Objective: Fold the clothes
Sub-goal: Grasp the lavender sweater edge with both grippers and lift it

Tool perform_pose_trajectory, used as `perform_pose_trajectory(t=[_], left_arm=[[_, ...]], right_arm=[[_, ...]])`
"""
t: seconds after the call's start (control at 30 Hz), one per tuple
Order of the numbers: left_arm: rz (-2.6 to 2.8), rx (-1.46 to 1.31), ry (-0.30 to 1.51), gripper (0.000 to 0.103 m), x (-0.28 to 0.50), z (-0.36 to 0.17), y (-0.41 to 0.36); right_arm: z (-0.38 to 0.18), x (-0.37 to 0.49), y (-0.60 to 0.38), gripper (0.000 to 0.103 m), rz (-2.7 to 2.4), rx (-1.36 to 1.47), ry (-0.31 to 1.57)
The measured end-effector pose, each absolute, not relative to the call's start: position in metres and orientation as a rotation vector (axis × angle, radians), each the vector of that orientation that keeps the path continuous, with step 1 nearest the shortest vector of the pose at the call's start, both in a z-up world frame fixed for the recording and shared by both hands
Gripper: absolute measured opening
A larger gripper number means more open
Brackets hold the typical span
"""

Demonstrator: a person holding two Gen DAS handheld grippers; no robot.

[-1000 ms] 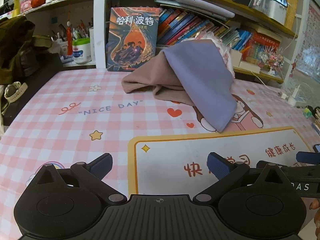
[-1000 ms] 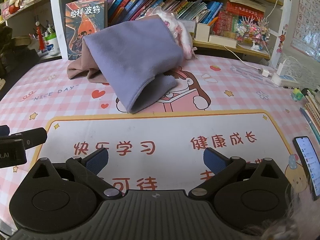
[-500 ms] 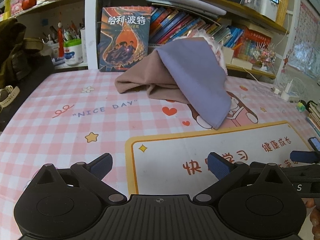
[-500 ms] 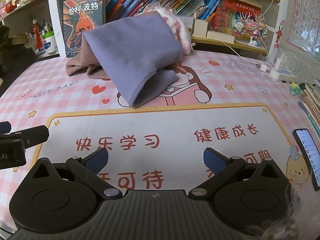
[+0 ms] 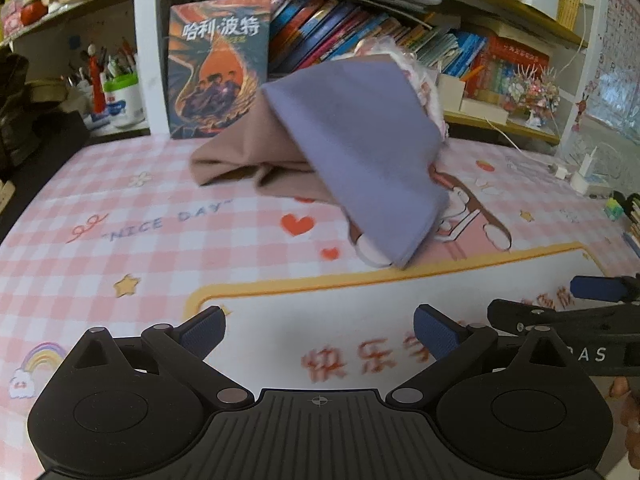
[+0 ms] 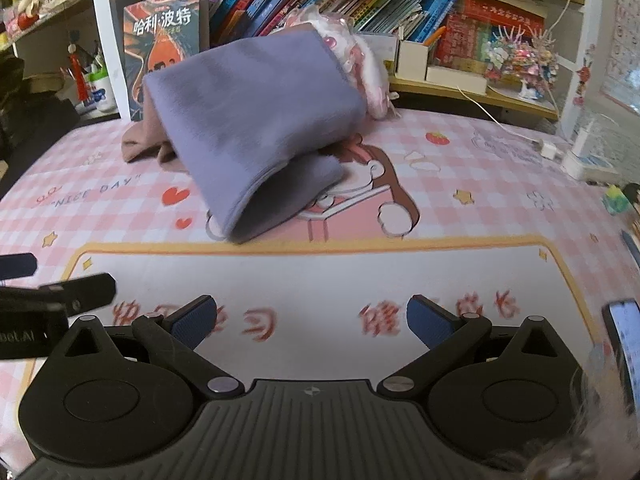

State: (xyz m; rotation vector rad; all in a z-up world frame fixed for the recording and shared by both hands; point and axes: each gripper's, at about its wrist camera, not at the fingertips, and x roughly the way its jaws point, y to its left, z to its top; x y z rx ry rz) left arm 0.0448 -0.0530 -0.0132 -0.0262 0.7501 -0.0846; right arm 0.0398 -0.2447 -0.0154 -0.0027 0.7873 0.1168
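Clothes pile sits mid-table, far from both grippers, on the mat; a book stands just behind it to the left, the shelf of books behind. A phone lies near right, a charger far right, a cup far left

Soft matt lilac cloth lies over brown fabric on the worktop's smooth printed mat, beside matt black plastic grippers with ribbed blue pads.
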Motion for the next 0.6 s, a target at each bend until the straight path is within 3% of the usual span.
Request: perform_pose_trajectory(t=[0.6], left_arm=[[0.099,0.401,0.691,0.101,0.106,-0.013,-0.176]], right_arm=[[-0.026,0.142,-0.349,0.1,0.292,0.255,0.853]])
